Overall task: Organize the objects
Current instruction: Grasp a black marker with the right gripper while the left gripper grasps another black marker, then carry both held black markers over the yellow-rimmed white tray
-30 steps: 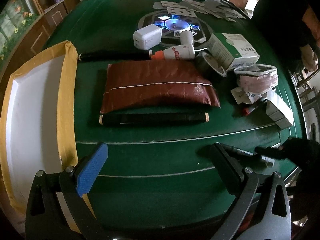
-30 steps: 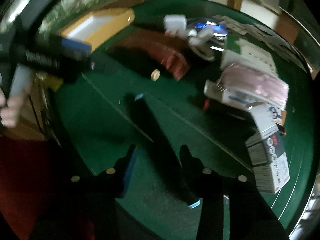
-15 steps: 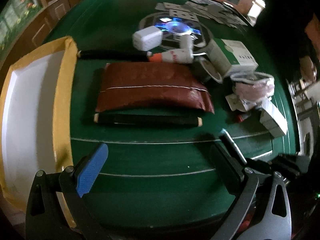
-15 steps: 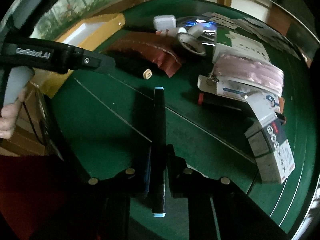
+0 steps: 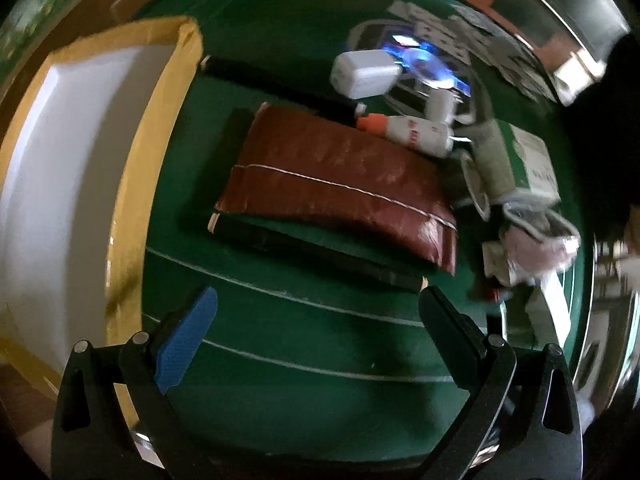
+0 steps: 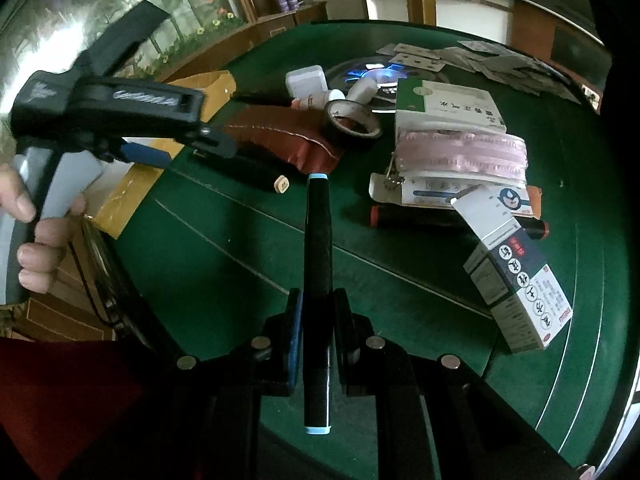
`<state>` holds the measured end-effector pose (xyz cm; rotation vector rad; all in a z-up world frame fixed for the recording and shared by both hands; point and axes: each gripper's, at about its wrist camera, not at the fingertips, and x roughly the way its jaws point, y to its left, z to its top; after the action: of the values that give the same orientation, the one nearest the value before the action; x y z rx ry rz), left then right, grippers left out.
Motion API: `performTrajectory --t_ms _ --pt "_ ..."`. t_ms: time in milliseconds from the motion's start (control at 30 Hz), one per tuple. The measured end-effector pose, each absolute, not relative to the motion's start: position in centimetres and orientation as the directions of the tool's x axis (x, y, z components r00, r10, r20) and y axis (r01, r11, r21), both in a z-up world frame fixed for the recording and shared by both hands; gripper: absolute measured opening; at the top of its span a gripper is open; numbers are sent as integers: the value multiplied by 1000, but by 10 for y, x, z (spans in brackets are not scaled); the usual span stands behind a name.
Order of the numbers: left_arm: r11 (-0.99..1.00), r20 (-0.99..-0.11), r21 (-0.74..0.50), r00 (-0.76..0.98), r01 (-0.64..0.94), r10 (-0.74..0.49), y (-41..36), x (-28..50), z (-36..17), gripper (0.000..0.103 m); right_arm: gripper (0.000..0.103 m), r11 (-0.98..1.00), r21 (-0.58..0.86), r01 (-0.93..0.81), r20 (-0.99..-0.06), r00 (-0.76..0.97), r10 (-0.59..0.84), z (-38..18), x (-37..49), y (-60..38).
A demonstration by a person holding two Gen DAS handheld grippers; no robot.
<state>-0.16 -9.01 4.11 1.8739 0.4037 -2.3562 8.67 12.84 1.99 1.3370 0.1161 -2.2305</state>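
Observation:
My right gripper (image 6: 317, 312) is shut on a black marker (image 6: 317, 240) with light blue ends, held above the green table (image 6: 400, 280) and pointing forward. My left gripper (image 5: 316, 332) is open and empty, low over the table, just short of a second black marker (image 5: 316, 252) with cream ends. That marker lies along the near edge of a dark red pouch (image 5: 340, 176). The left gripper also shows in the right wrist view (image 6: 160, 152), held in a hand. A white tray with a yellow rim (image 5: 160, 120) is at the left.
At the right lie a green and white box (image 6: 444, 108), a pink roll (image 6: 460, 152), a tape ring (image 6: 352, 120), a blue and white box (image 6: 520, 284), a red-ended marker (image 6: 440, 218), a white charger (image 5: 364, 72), a small bottle (image 5: 416, 136) and playing cards (image 6: 480, 60).
My right gripper closed on the blue-ended marker and has lifted it off the table. My left gripper has swung forward and tilted, closer to the cream-ended marker and the pouch.

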Motion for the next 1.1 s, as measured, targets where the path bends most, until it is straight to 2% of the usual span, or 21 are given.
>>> performTrajectory --t_ms 200,300,400,467,533,600,633,933,967,1033,1100 --pt "-916 -985 -111 -167 385 49 -98 -18 20 90 13 -851 192 489 -831 -380 -406 24 87 130" --pt "-910 -985 -121 -158 396 62 -98 -20 15 87 13 -849 192 493 -826 -386 -411 27 88 130" --pt "-938 -988 -65 -151 339 14 -93 -16 18 78 13 -849 188 494 -823 -393 -411 29 89 131" --pt "-958 -986 -39 -166 284 -9 -92 -9 21 69 13 -851 190 489 -821 -396 -411 29 89 132" --pt "-972 -984 -37 -176 231 -4 -94 0 25 48 13 -853 196 483 -819 -397 -413 30 88 135" --pt "-980 -984 -55 -174 193 21 -99 10 29 34 13 -854 199 480 -818 -398 -415 30 87 135" --pt "-981 -984 -66 -173 182 34 -102 14 30 31 13 -854 200 481 -818 -398 -416 30 87 135" --pt "-996 -982 -18 -189 91 0 -99 36 38 29 13 -840 197 506 -816 -390 -427 30 87 124" --pt "-995 -981 -22 -195 95 3 -101 37 39 28 13 -840 198 506 -816 -390 -427 30 87 124" --pt "-992 -980 -49 -200 120 24 -110 38 41 17 13 -841 199 502 -817 -389 -426 29 87 124" --pt "-986 -978 -94 -200 137 65 -119 39 43 14 13 -845 202 496 -817 -390 -424 29 87 126"
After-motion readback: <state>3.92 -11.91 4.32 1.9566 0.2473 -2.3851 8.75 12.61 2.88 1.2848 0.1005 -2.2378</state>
